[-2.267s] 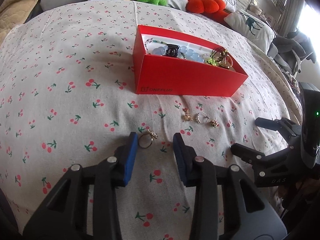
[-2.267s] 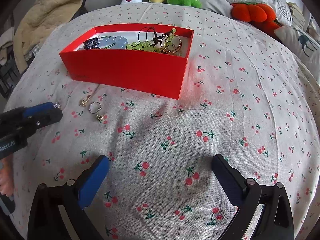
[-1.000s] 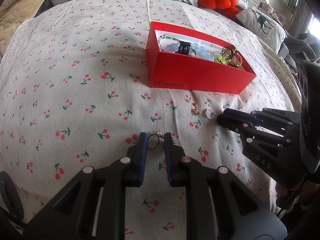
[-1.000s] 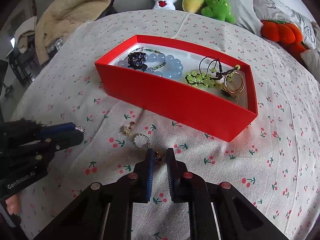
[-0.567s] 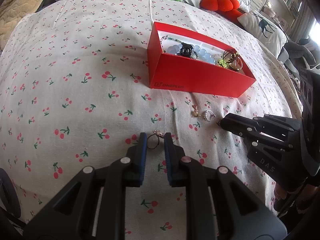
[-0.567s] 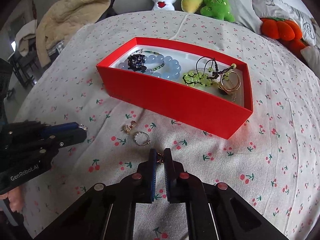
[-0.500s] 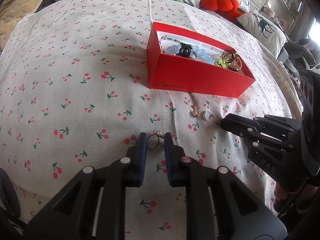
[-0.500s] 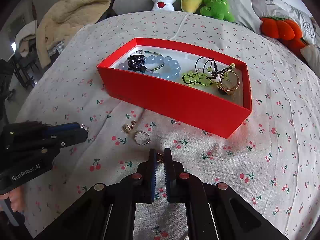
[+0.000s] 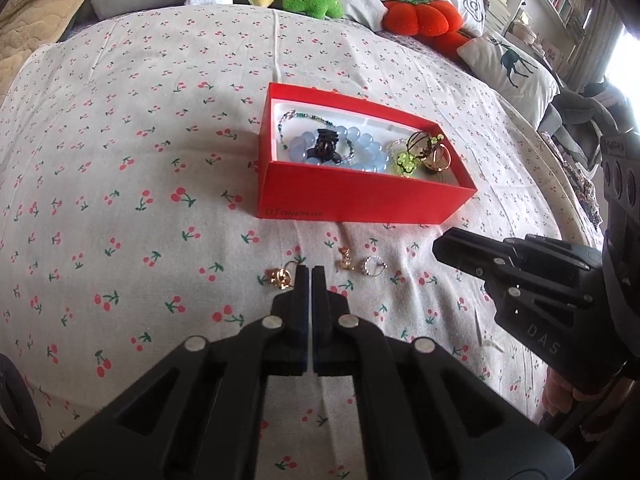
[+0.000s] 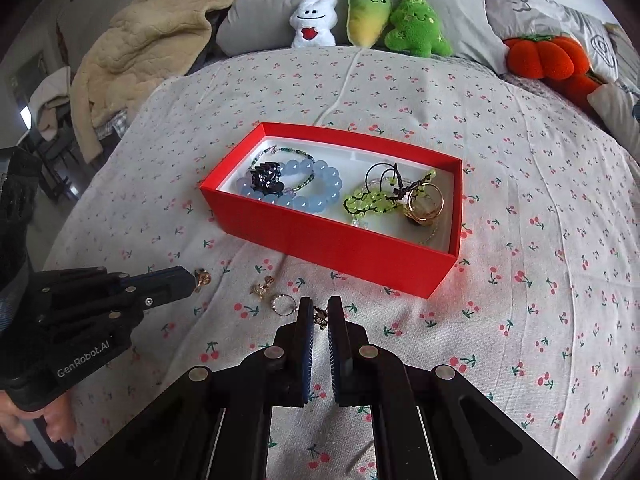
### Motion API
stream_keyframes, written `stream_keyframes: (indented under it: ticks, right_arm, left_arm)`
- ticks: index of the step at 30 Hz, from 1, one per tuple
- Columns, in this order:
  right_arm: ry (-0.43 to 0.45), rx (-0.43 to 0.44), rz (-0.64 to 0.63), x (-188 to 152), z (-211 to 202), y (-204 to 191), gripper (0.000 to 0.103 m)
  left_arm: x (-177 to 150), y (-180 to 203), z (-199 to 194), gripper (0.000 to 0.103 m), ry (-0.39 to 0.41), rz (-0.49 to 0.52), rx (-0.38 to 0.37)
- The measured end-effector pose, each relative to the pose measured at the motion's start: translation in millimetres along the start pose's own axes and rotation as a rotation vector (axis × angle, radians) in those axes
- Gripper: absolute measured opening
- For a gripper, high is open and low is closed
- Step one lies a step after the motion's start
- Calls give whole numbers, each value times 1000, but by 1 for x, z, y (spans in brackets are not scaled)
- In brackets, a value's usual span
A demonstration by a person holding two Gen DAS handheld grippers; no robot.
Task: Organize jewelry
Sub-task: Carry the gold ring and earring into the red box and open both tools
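My left gripper (image 9: 310, 276) hovers over the cherry-print bedspread (image 9: 120, 220), its jaws closing to a sliver. A gold ring (image 9: 280, 278) juts out left of the tips, its thin band pinched between them. From the right wrist view the same ring (image 10: 202, 277) hangs at the left gripper's (image 10: 188, 279) tip. My right gripper (image 10: 320, 312) is shut on a small gold earring (image 10: 320, 319). On the cloth between the grippers lie a gold earring (image 10: 262, 286) and a silver ring (image 10: 282, 304). Beyond stands the red box (image 10: 320, 240) holding bracelets and rings.
Plush toys (image 10: 368, 20), grey pillows (image 10: 520, 8) and an orange cushion (image 10: 548, 60) line the far side of the bed. A beige blanket (image 10: 140, 52) is heaped at the far left. The right gripper (image 9: 438, 246) reaches in from the right in the left wrist view.
Both grippers have risen off the bedspread. The left jaws closed from ring-wide to nearly touching, and the ring now sticks out to the left. The right gripper lifted the earring.
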State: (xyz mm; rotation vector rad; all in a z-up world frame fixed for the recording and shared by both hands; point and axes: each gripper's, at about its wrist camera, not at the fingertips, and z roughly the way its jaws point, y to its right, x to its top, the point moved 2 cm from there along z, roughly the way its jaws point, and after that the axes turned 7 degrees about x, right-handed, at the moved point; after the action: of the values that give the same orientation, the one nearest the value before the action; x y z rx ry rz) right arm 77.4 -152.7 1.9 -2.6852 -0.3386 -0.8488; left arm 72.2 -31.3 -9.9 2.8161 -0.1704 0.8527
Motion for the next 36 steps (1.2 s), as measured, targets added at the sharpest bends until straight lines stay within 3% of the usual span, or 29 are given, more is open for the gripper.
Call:
stream_keyframes:
  ticks: [9,16,17,19,21,24,27,32,36]
  right_arm:
    - [80,15,58,24,-33,11,7]
    - [59,43,57,21,-35,9,7]
    - [51,45,59,20,-33,9,7]
    - [34,50,57,16,-30,8,7]
    - [22,51,48,14,-27,6,7]
    - [12,55,40,11,-25,4,7]
    - [5,55,42,9,-24,5,7]
    - [-8,47,52,7,-22,9,7]
    - [-9,46,63,10,-21,13,7]
  left_arm:
    - [18,-8,-8,1,22,-41,-31]
    - [-1,-19,-4,2,-11,-21,-24]
    - [-4,-20,-2,7,-20,-13,-20]
    - [-9,-18,3,45,-40,6,-22]
    - [-12,-15,10,53,-46,30,-17]
    - [-15,-9,26,53,-70,72,33]
    - [-12,-5,30,50,-41,102,73]
    - [-12,-2,30,18,-41,138,114]
    - [-11,-6,28,12,-53,118,101]
